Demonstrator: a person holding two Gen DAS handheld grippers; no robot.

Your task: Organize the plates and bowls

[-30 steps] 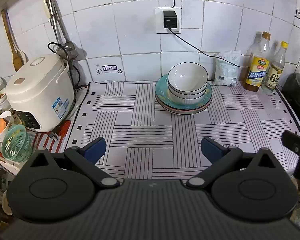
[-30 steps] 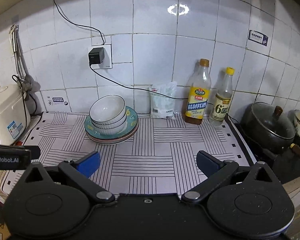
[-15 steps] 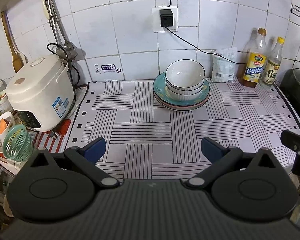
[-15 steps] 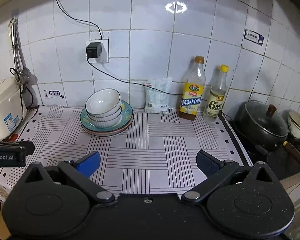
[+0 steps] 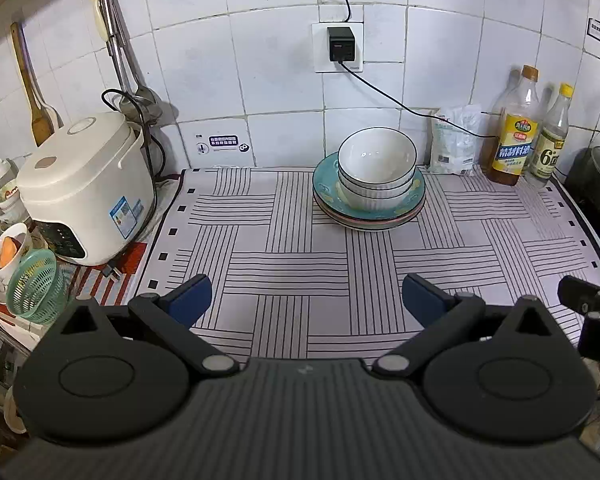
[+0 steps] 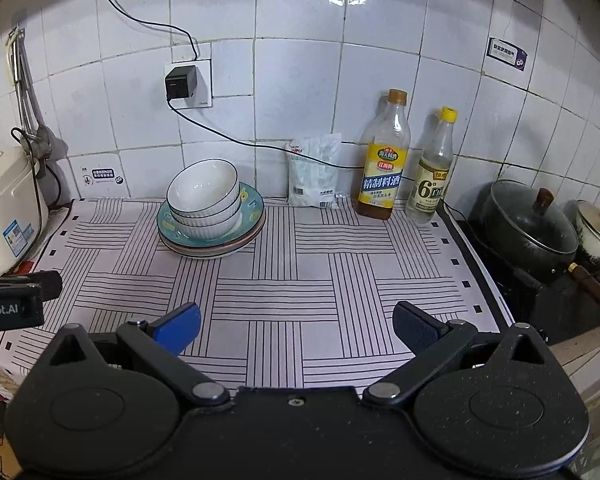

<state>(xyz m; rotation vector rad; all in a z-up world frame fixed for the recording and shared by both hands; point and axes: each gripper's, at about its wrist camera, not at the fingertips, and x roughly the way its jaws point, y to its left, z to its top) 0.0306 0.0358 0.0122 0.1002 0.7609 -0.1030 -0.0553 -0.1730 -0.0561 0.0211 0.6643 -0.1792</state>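
Both the left gripper and right gripper gape wide, empty, having drawn back; the stacked bowls on plates ahead look organized.

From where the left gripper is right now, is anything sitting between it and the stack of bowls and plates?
Nothing visible. Only bare striped mat lies between the open left gripper and the stack of bowls and plates near the wall.

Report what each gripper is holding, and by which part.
Nothing is held. The left gripper and right gripper both have open, empty jaws; the bowls sit untouched on the plates.
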